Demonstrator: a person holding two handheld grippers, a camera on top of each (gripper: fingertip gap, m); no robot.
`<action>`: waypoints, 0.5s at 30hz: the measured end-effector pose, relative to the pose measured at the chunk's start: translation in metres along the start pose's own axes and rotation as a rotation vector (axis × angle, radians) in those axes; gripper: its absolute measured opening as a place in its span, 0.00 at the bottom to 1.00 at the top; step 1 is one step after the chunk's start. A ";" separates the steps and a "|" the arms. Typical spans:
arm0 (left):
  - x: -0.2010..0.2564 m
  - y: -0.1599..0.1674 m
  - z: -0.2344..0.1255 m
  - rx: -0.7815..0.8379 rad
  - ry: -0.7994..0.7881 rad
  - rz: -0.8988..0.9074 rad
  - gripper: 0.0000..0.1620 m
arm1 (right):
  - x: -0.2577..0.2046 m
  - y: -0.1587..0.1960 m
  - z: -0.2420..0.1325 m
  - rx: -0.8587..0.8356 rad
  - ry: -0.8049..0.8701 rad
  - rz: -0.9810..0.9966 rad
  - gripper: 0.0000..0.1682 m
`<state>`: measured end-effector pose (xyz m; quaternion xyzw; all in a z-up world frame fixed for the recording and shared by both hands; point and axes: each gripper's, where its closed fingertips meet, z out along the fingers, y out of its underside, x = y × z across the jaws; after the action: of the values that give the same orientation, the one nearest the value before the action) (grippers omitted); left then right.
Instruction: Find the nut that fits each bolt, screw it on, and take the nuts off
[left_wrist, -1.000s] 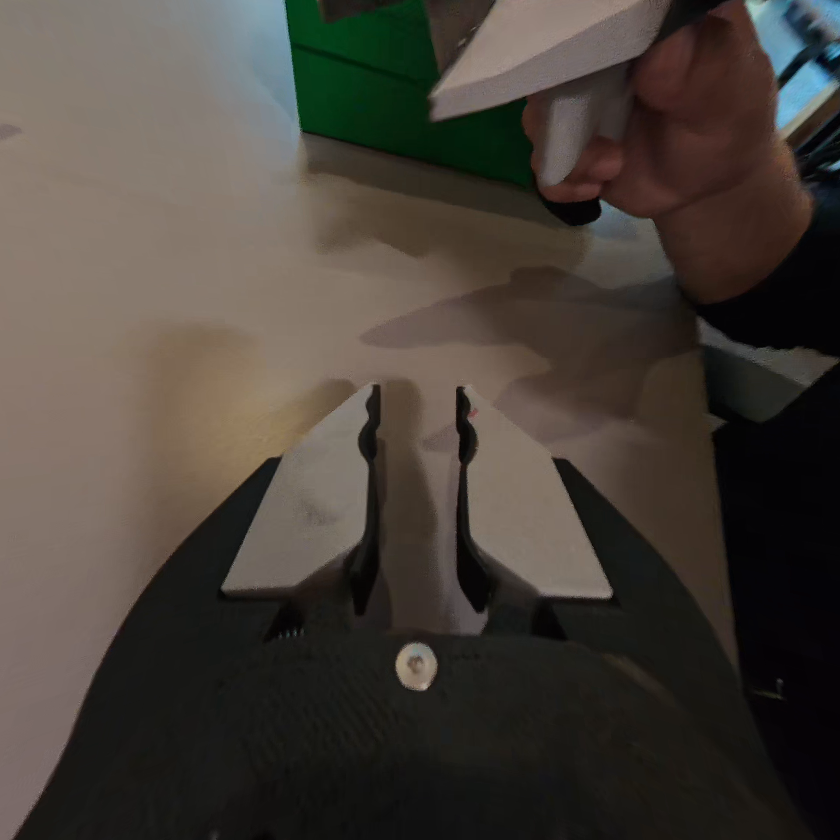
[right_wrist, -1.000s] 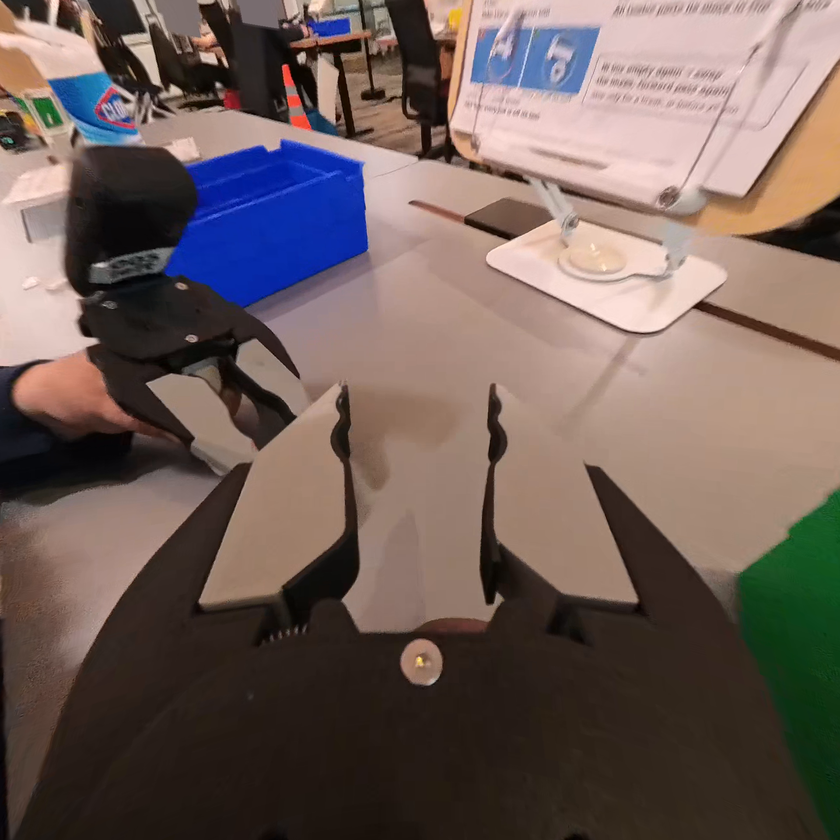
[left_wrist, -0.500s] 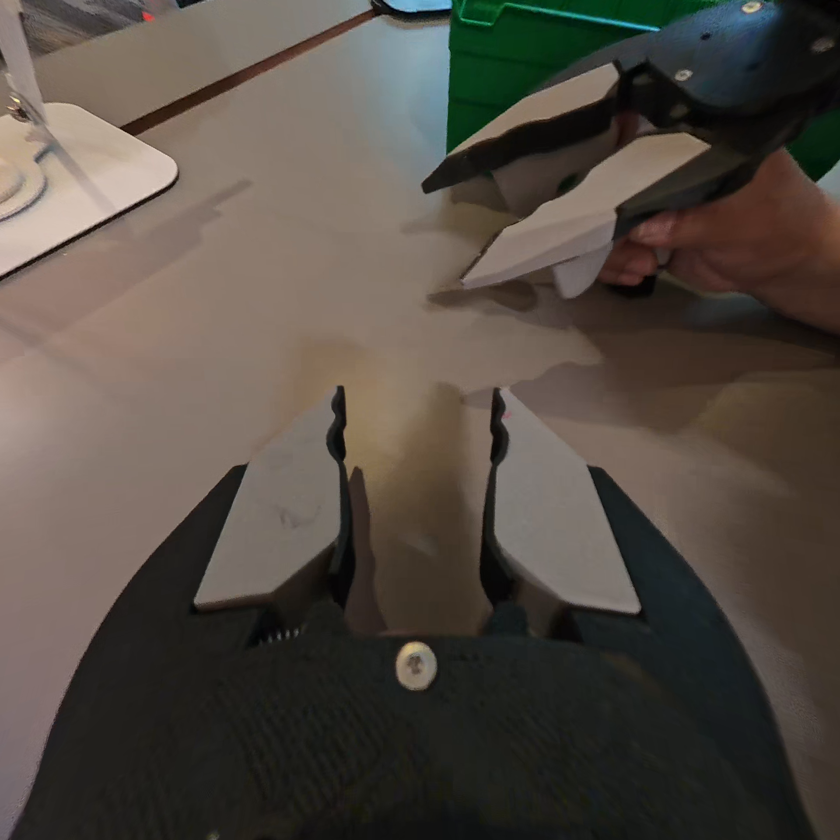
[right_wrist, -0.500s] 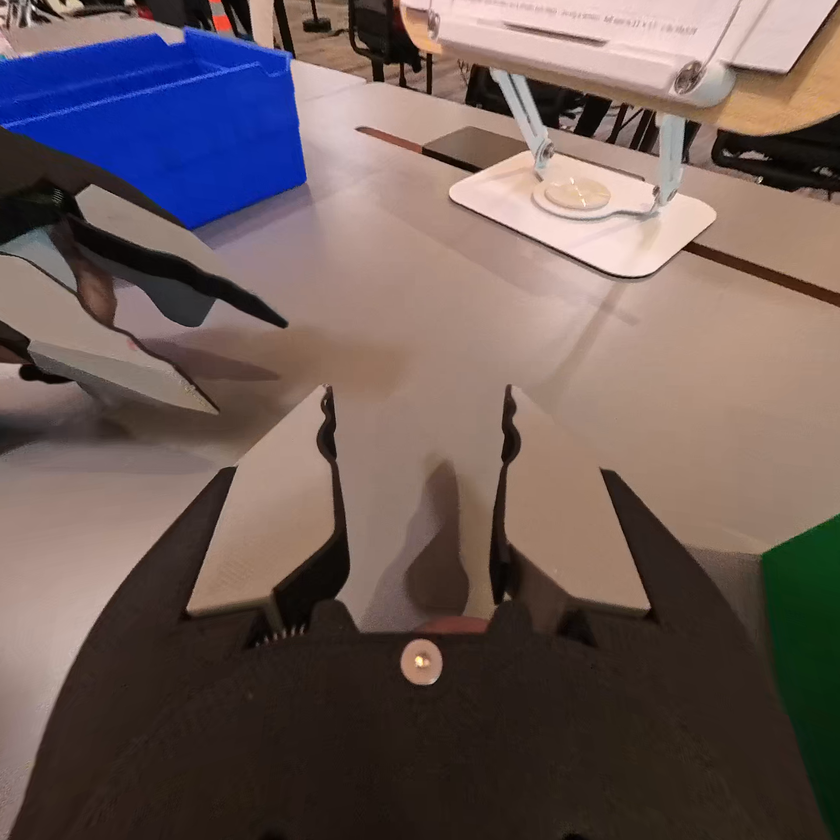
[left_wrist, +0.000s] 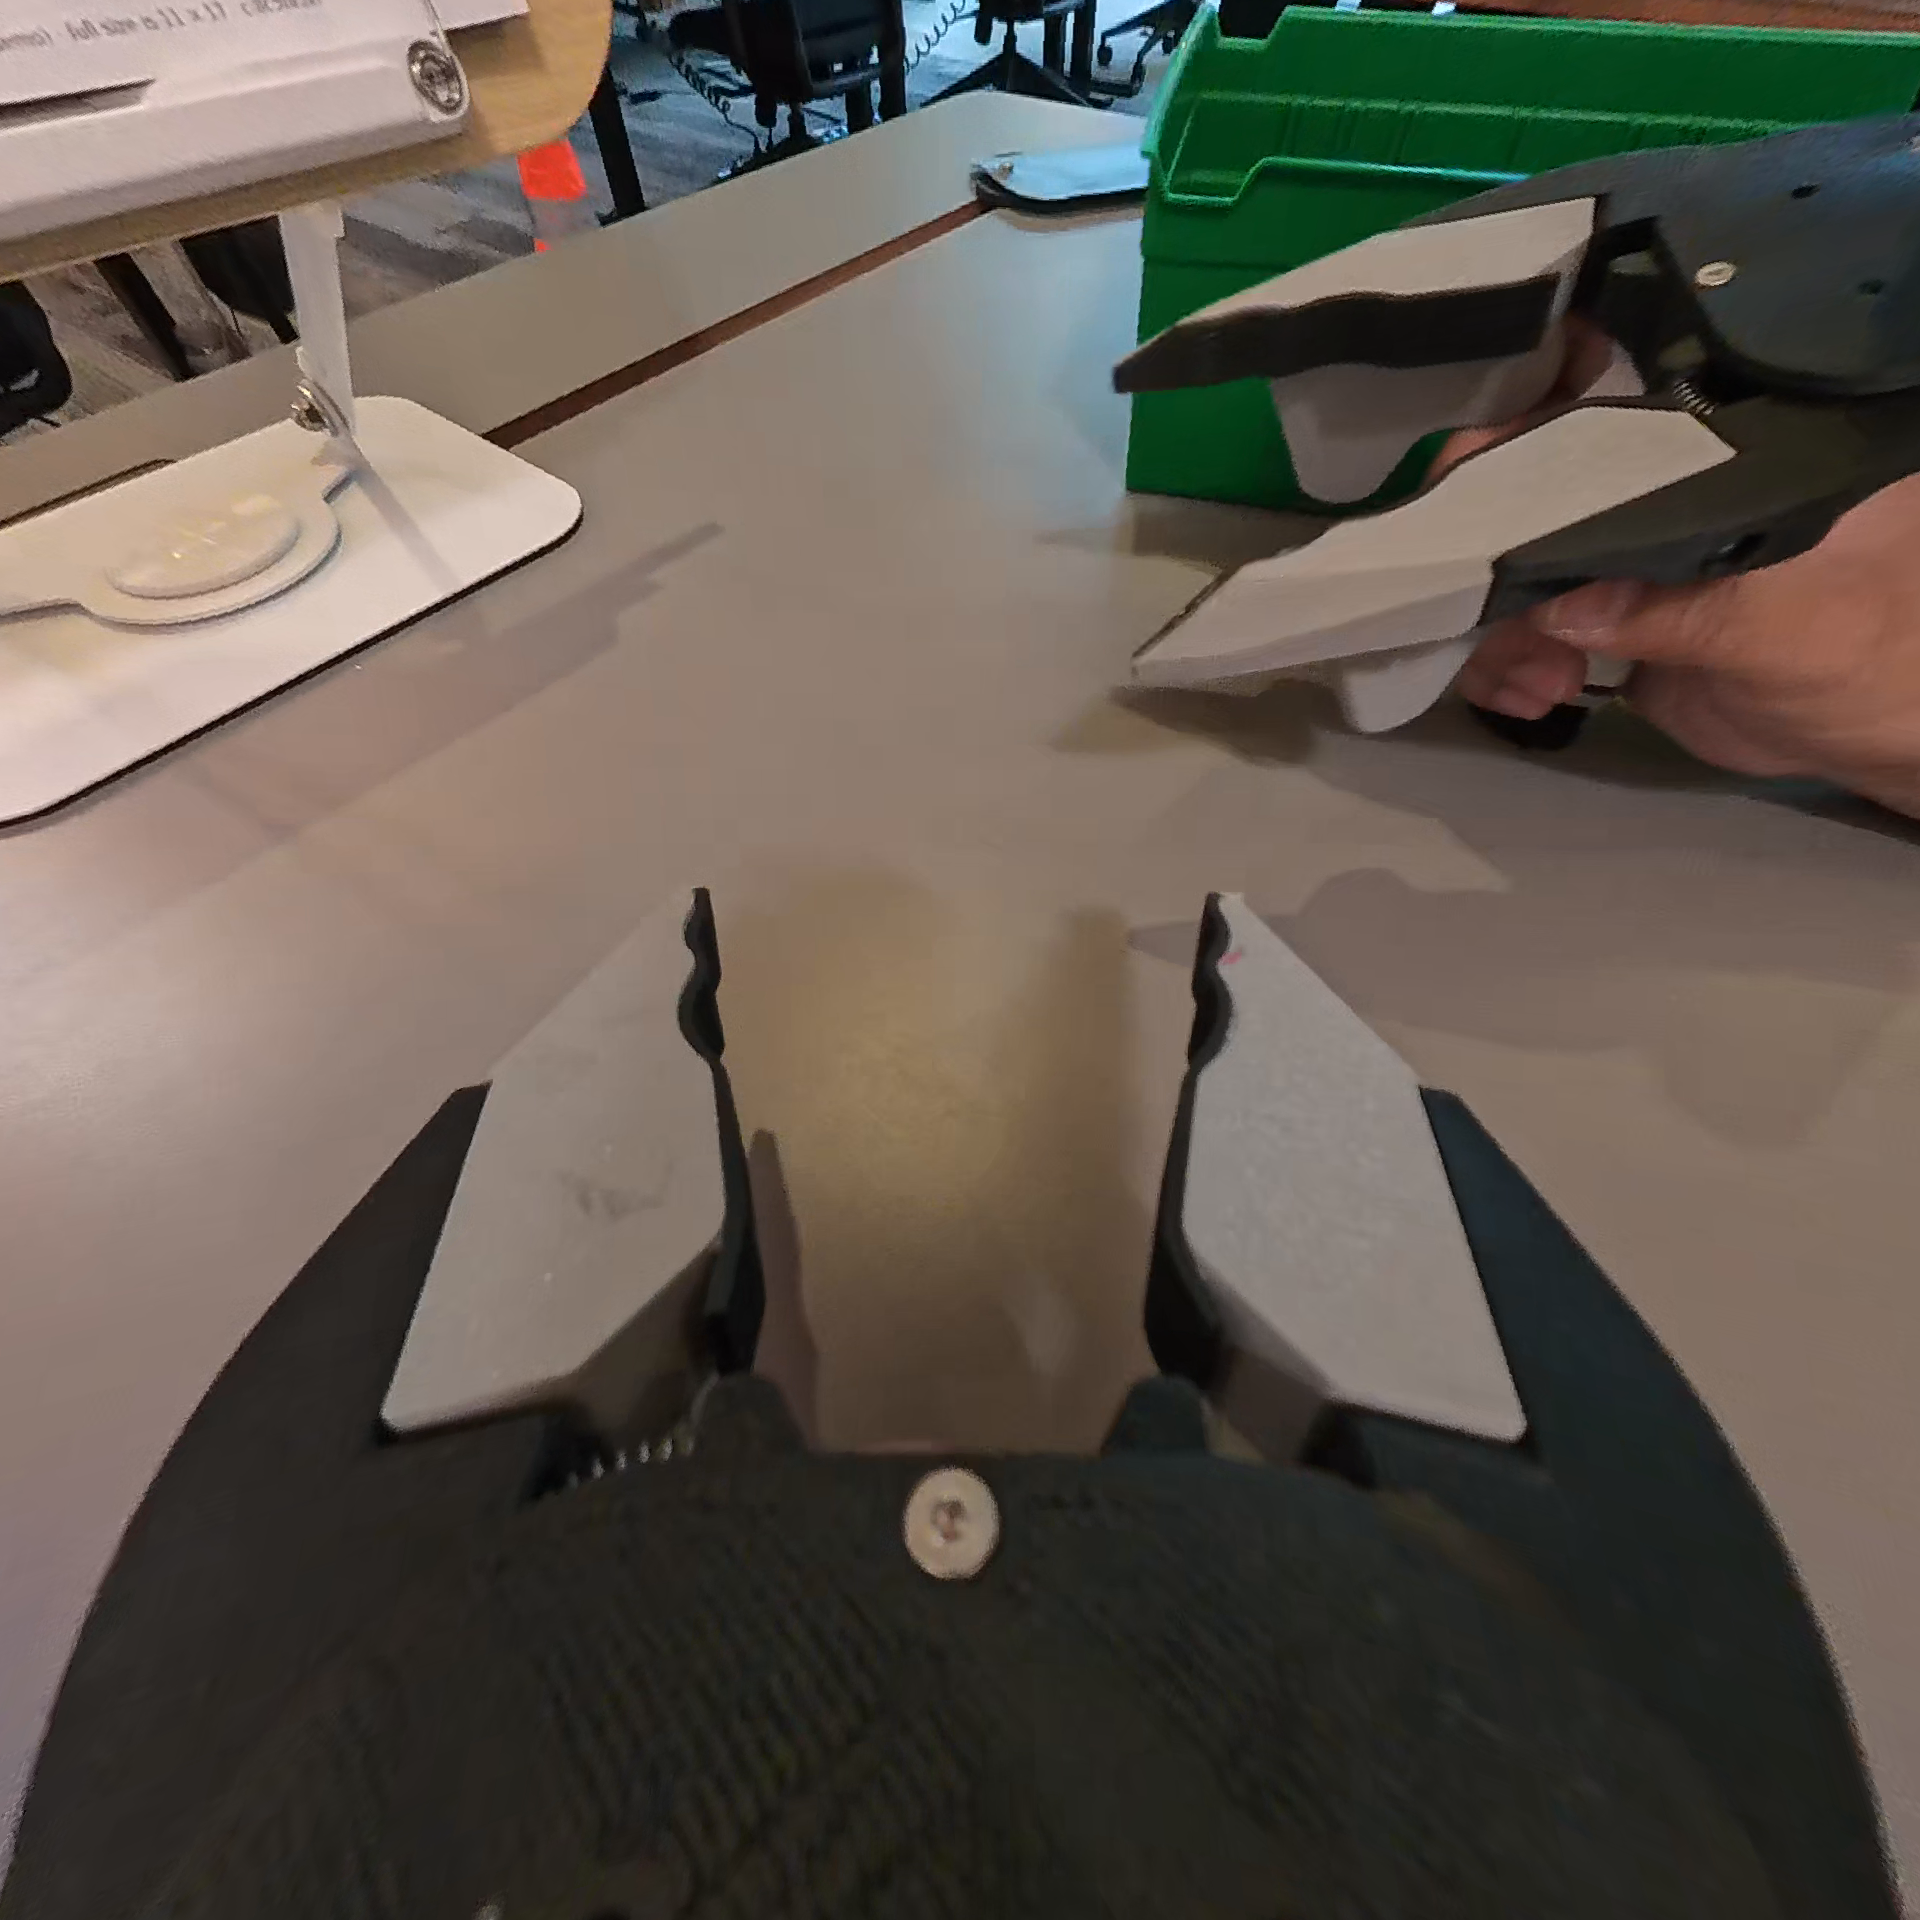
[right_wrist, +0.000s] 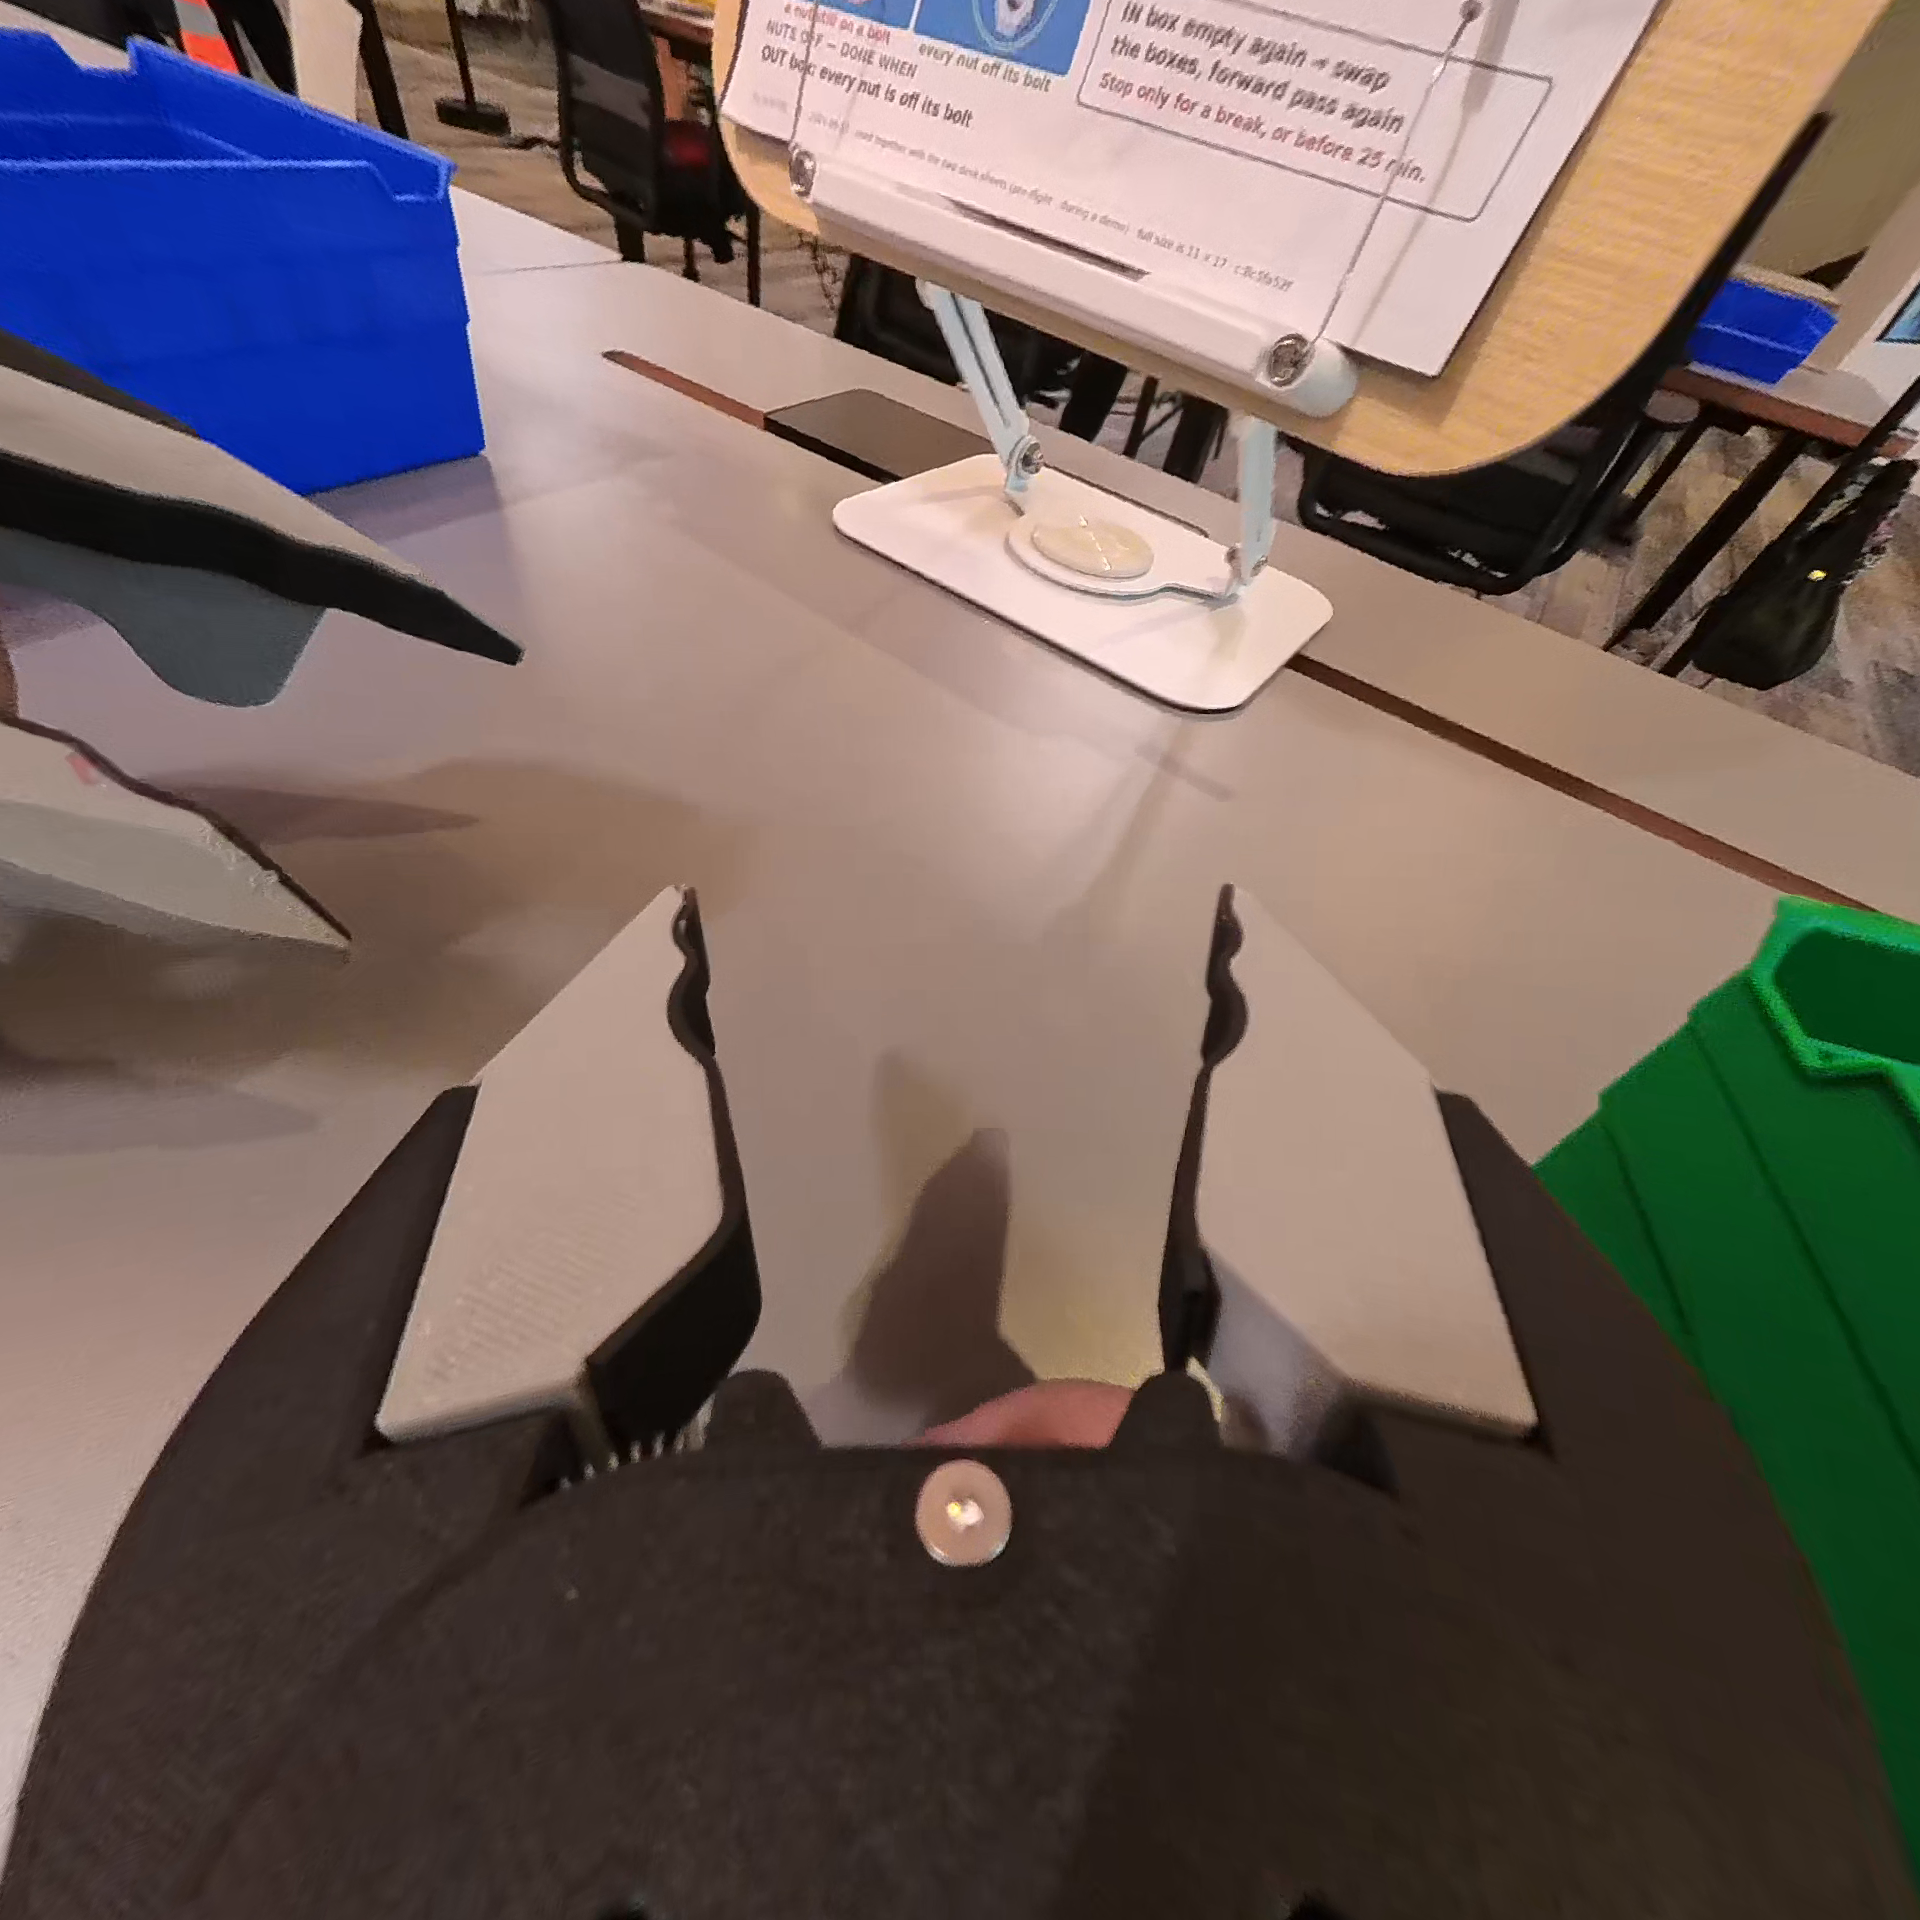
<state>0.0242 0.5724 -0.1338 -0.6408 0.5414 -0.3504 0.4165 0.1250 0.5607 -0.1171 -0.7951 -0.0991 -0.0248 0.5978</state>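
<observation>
No bolts or nuts show in either view. My left gripper (left_wrist: 956, 914) is open and empty, low over the grey table (left_wrist: 831, 675). My right gripper (right_wrist: 954, 909) is also open and empty over the same table. In the left wrist view the right gripper (left_wrist: 1127, 520) shows at the right, held by a hand (left_wrist: 1714, 675), in front of a green bin (left_wrist: 1455, 187). In the right wrist view the left gripper (right_wrist: 426, 790) enters from the left edge, in front of a blue bin (right_wrist: 239, 270). The insides of both bins are hidden.
A document stand with a white base (right_wrist: 1091, 582) and a wooden board holding a printed sheet (right_wrist: 1195, 125) stands at the table's far side; it also shows in the left wrist view (left_wrist: 260, 561). The green bin's corner (right_wrist: 1766, 1143) is close at my right gripper's right. Office chairs stand beyond the table.
Both grippers have tilted up from the tabletop toward the far side, bringing the stand and bins into view. Both have opened wider, the left from a narrow gap.
</observation>
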 end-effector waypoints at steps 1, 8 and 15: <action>0.000 0.000 0.000 0.005 0.001 -0.002 0.56 | 0.003 -0.001 -0.002 0.007 0.012 0.000 0.56; -0.001 -0.008 -0.010 0.091 -0.022 0.015 0.52 | 0.013 0.001 -0.004 0.000 0.034 0.005 0.56; -0.008 -0.007 -0.014 0.099 -0.051 0.026 0.51 | 0.001 -0.001 0.011 -0.028 -0.023 -0.008 0.57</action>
<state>0.0130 0.5786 -0.1216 -0.6210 0.5211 -0.3546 0.4658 0.1255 0.5713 -0.1193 -0.8033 -0.1086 -0.0193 0.5852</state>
